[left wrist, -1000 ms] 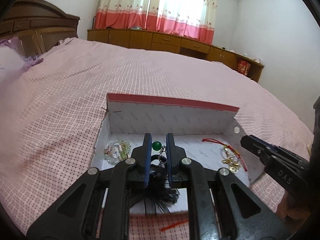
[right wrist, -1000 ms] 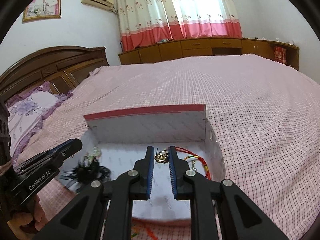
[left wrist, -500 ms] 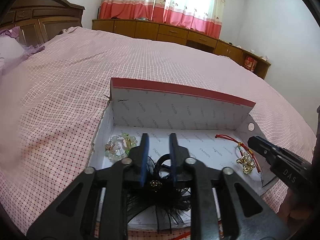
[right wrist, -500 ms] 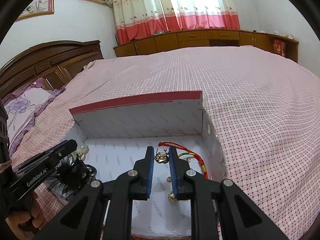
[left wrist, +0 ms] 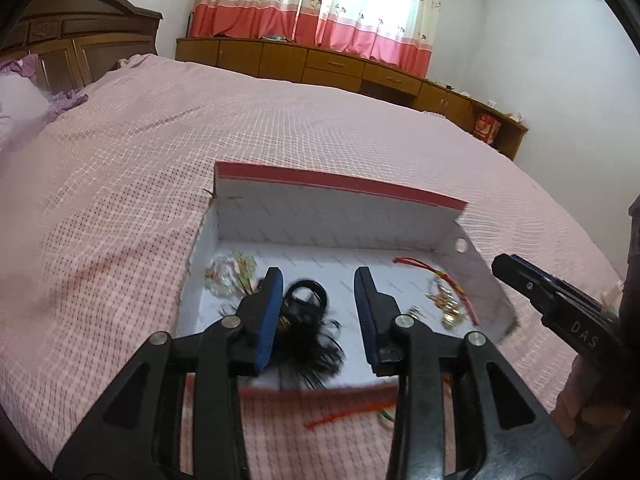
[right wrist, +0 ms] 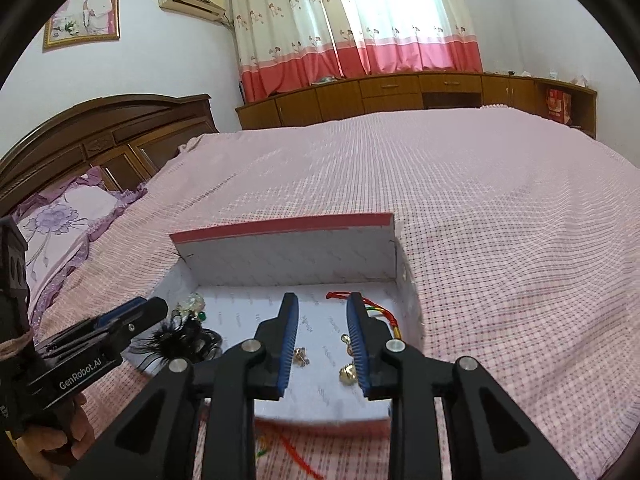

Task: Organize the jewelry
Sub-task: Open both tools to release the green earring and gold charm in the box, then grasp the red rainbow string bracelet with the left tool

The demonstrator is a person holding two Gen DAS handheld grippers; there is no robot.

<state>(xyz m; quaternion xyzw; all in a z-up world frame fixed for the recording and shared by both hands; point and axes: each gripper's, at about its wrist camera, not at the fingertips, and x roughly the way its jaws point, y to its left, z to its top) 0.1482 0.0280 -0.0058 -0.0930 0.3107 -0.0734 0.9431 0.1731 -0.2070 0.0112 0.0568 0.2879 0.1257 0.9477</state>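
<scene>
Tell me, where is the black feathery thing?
The black feather ornament lies inside the white box, front left, beside the bead bracelet.

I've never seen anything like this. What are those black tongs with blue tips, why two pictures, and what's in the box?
No robot here: a person holds a two-finger gripper in each hand, each with its own camera looking along the fingers. One picture is from the left gripper, one from the right gripper. On the pink bedspread sits an open white box. Inside lie a pale bead bracelet, a black feathered hair piece and a red-corded gold charm. Both grippers' jaws are opening; neither holds anything.
</scene>
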